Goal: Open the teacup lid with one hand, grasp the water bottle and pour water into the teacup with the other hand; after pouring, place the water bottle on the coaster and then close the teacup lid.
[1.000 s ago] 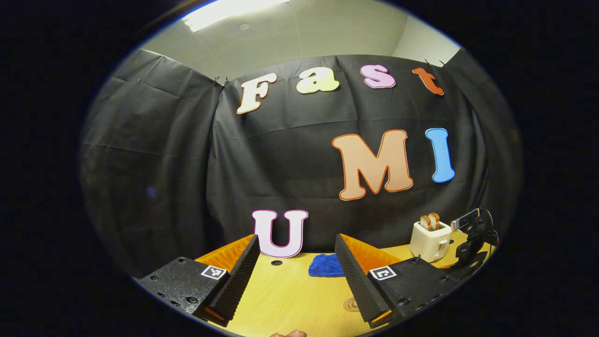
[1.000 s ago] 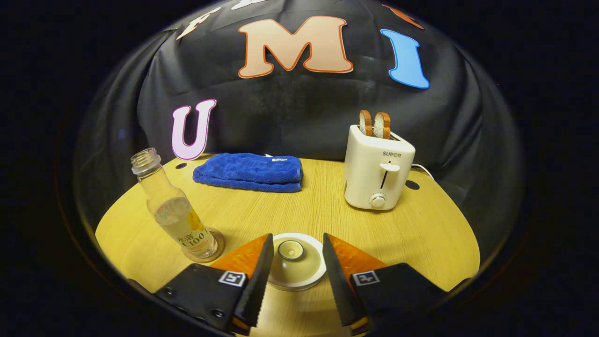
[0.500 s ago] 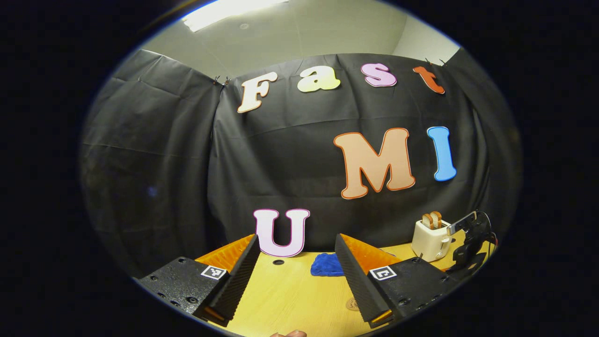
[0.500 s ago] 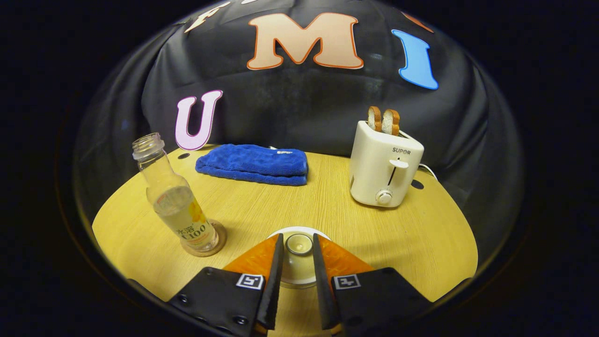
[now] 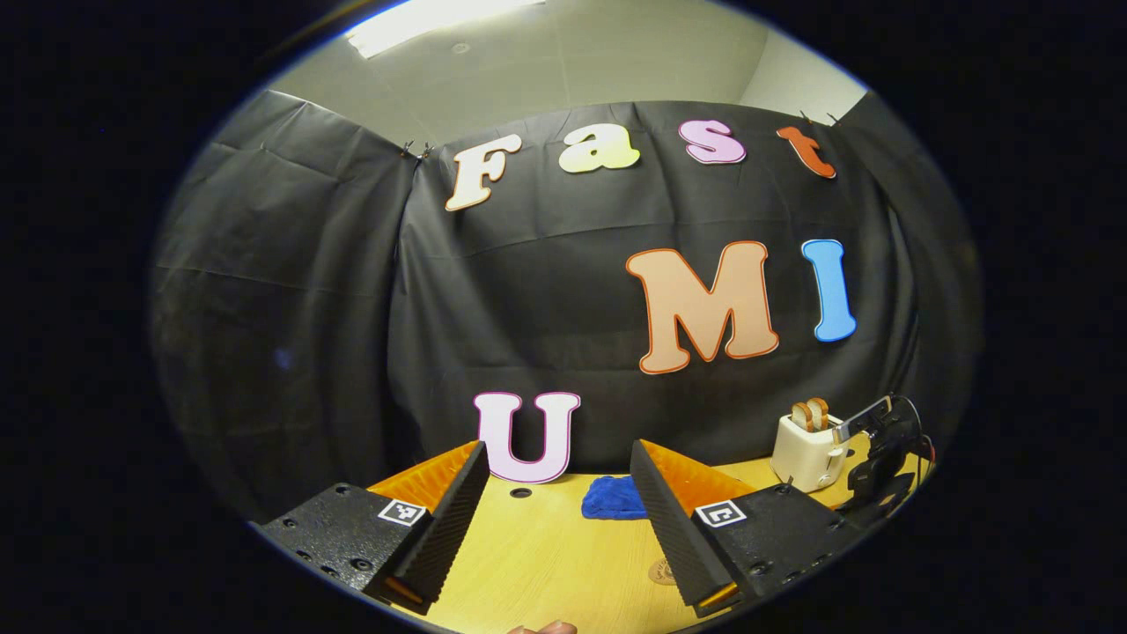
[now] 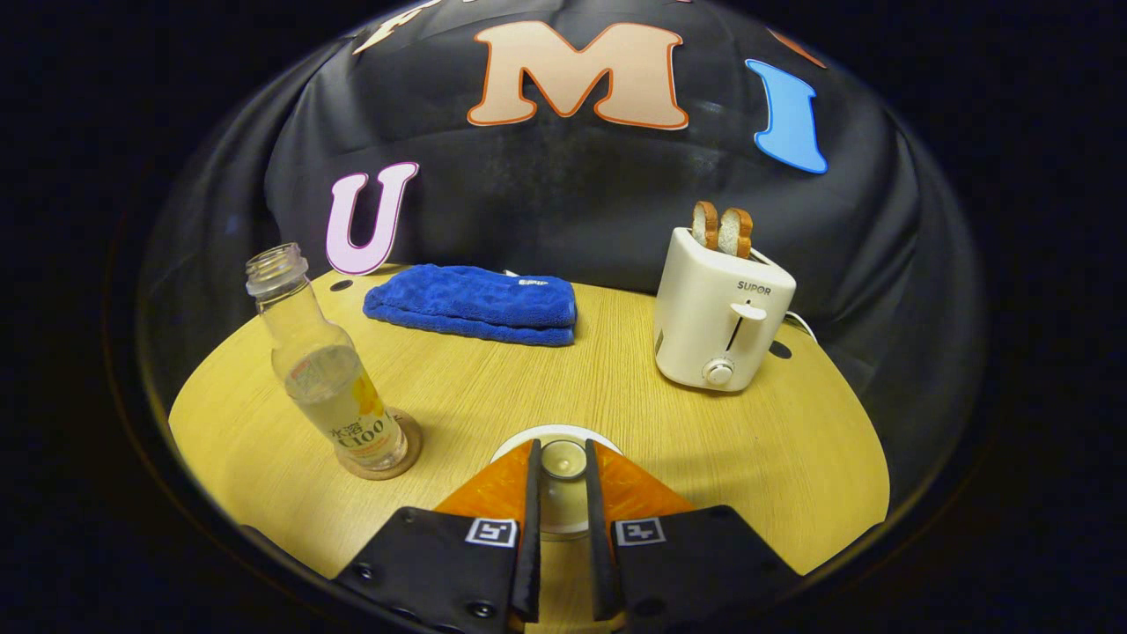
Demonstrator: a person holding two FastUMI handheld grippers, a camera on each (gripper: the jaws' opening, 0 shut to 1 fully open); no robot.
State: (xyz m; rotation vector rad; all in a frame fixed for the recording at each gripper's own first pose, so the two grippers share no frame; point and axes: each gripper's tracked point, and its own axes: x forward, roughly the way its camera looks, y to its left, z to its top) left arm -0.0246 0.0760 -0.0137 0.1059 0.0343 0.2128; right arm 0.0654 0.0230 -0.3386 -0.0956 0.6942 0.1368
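Near the counter's (image 6: 722,431) left edge, the clear glass bottle (image 6: 321,379) stood on its round cork coaster (image 6: 380,449). At the front edge, the right tongs (image 6: 563,537) were clamped on the knob of the white round teacup lid (image 6: 563,458); left tongs (image 5: 555,519) hung apart. Judged step: opening the cup. Next, a straight lift.
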